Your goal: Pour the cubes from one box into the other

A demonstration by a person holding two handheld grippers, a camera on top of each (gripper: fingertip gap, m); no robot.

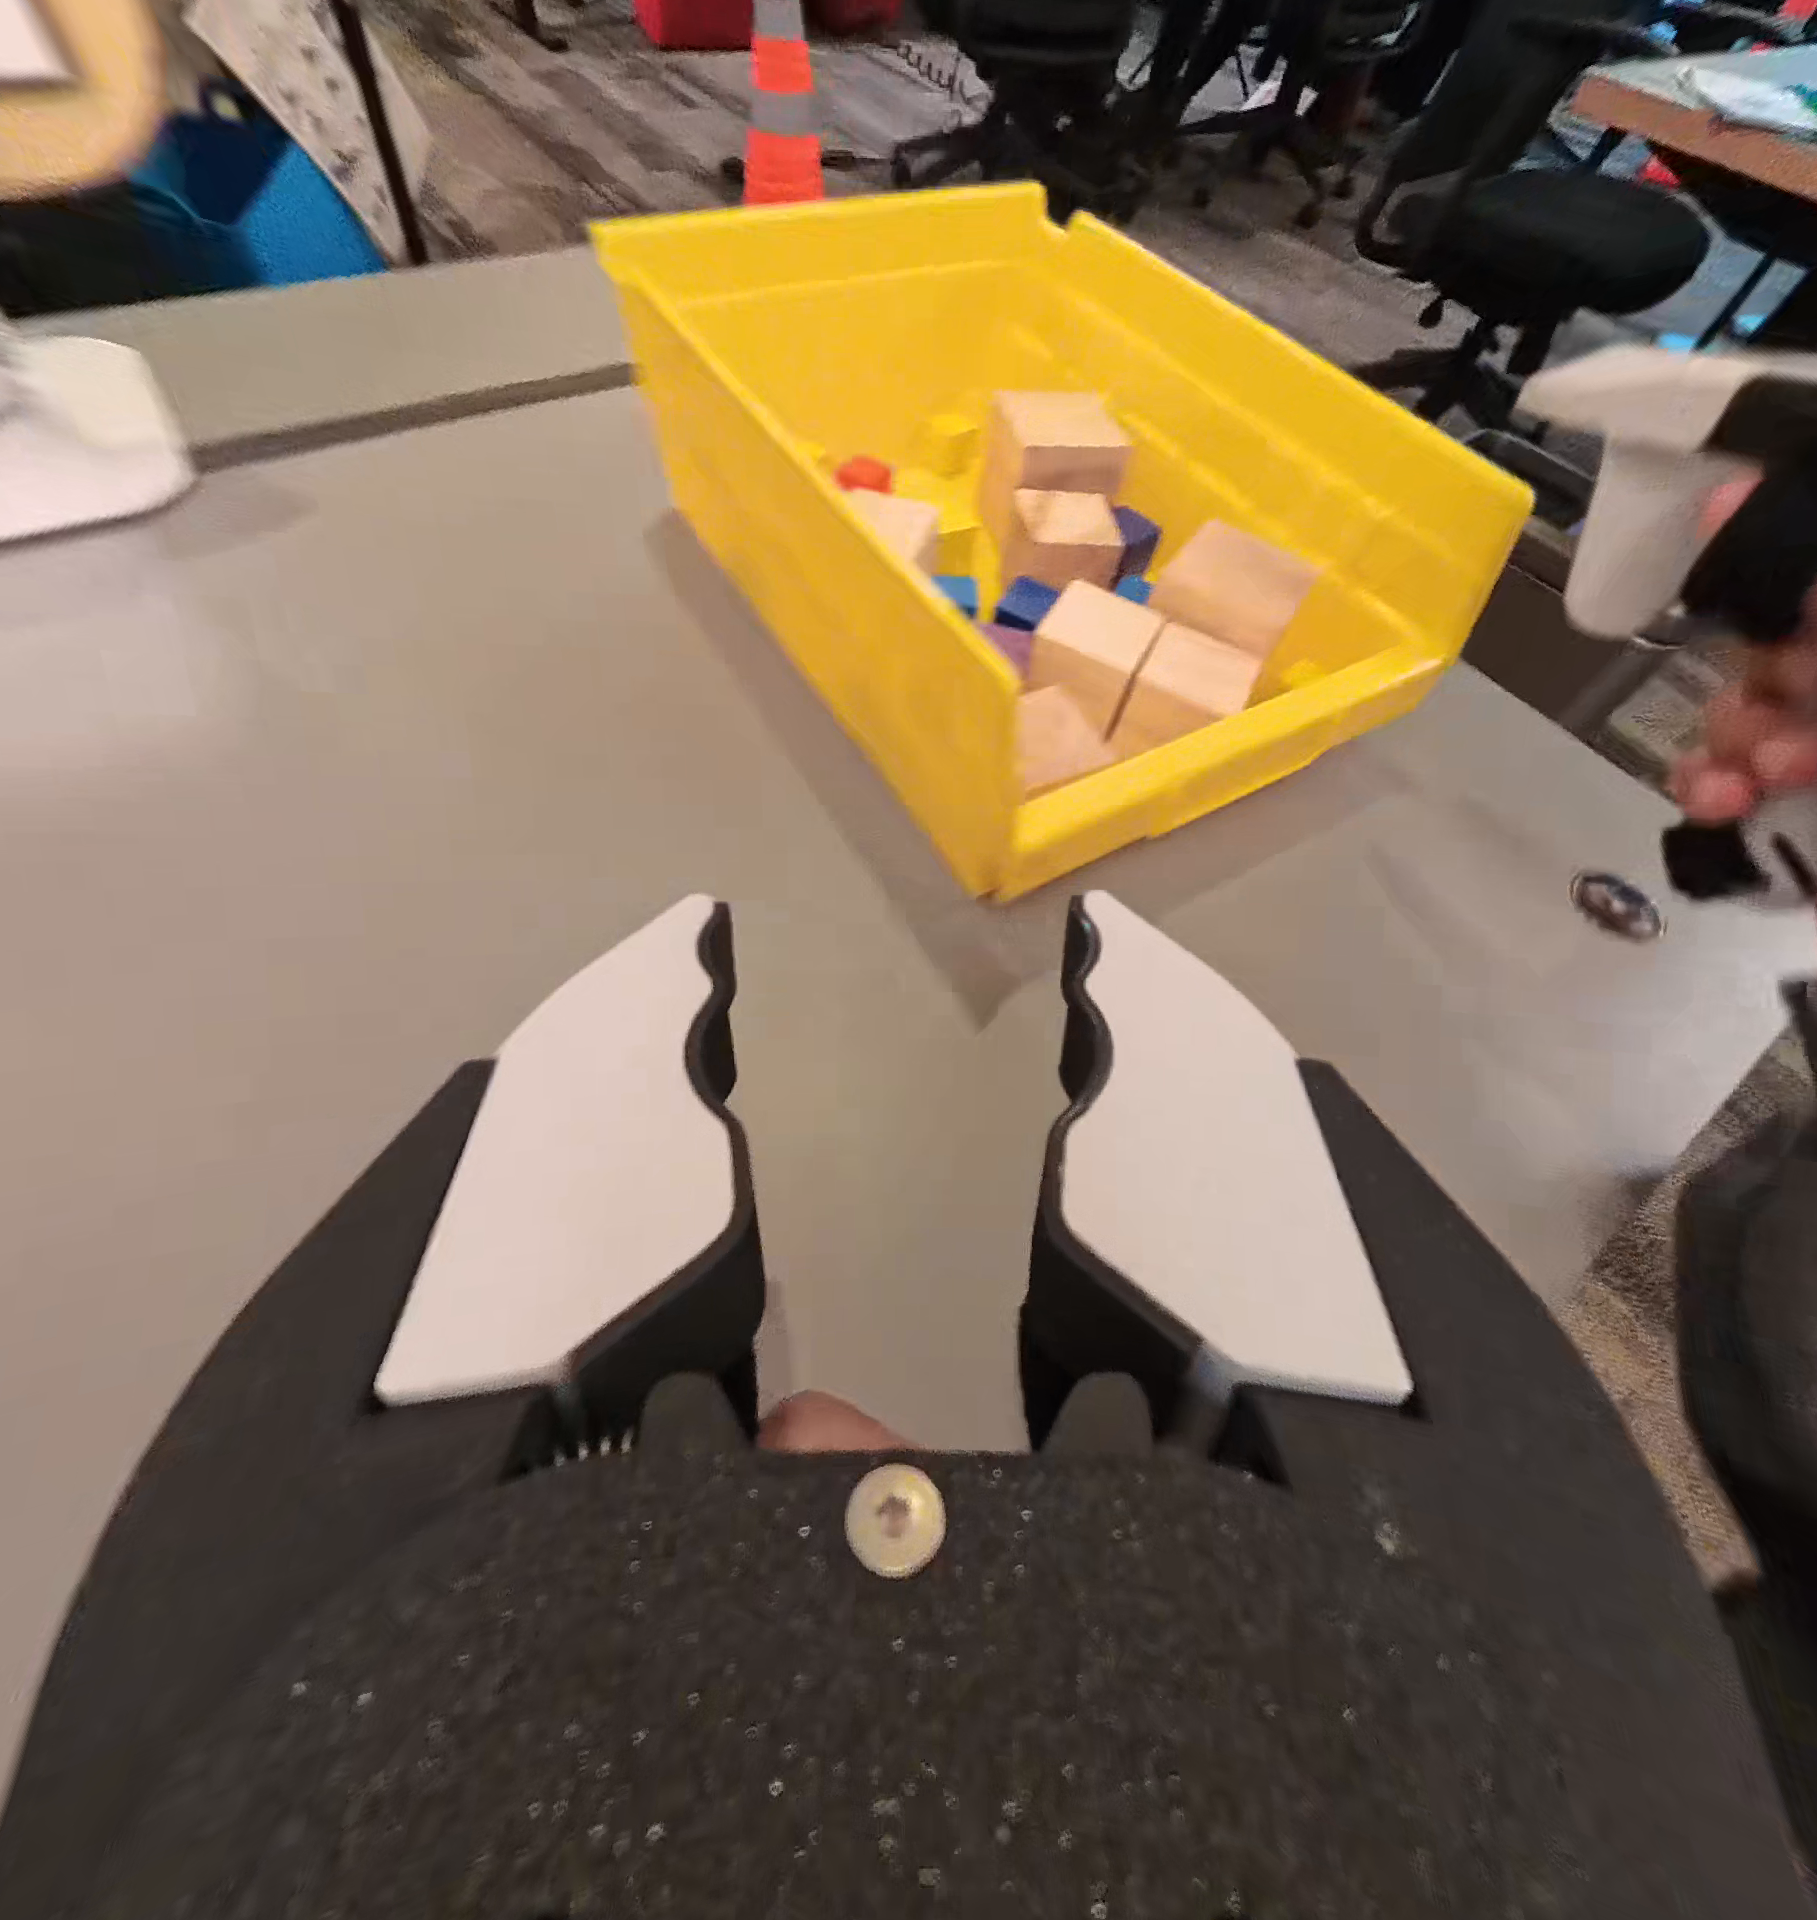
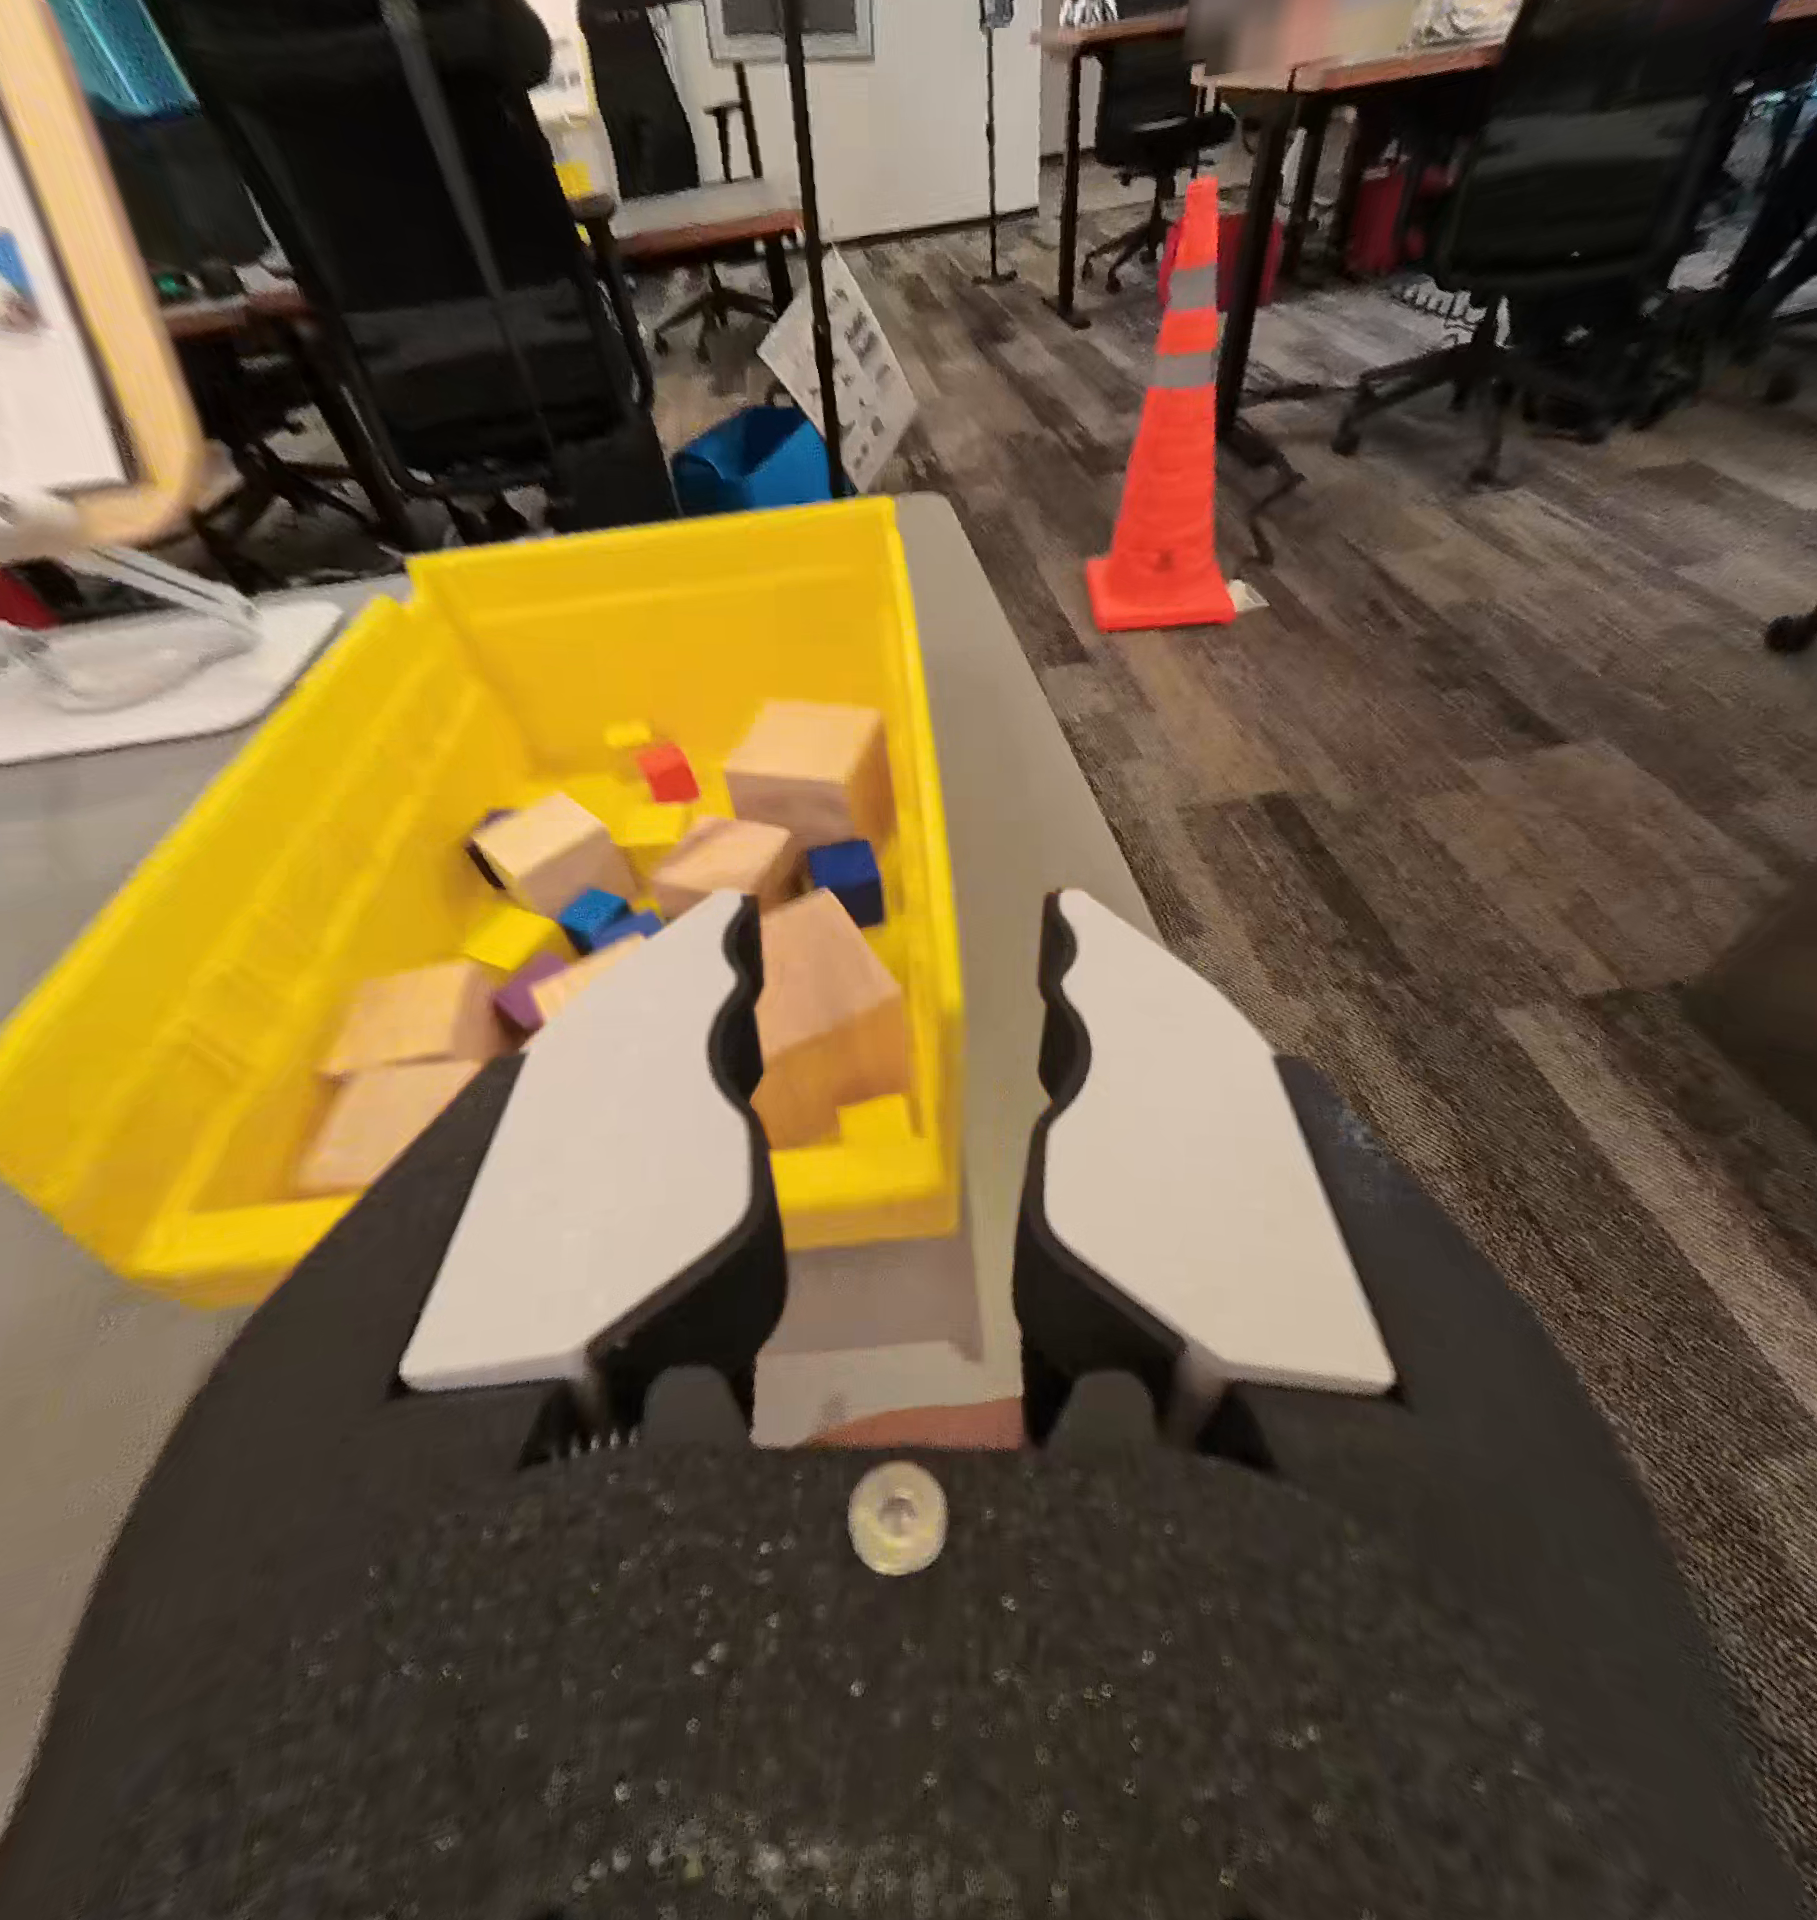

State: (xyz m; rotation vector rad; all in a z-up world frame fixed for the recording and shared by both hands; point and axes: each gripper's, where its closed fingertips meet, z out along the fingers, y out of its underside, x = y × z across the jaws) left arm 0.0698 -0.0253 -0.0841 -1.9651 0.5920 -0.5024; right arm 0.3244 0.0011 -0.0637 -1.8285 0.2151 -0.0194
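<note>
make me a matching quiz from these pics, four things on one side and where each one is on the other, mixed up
Things:
1. red cube
2. traffic cone
3. yellow box
4. left gripper

Places:
A. on the grey table
B. on the floor
C. inside the box
D. open above the table, short of the box

Pairs: 1-C, 2-B, 3-A, 4-D

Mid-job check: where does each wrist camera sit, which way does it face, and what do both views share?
Left wrist view: behind the open left gripper, above the grey table, facing the yellow bin; the right gripper shows at right, blurred.
Right wrist view: behind the open right gripper, over the table's corner, facing bin and floor.
Shared: bin, wooden and coloured cubes, orange cone.
</note>
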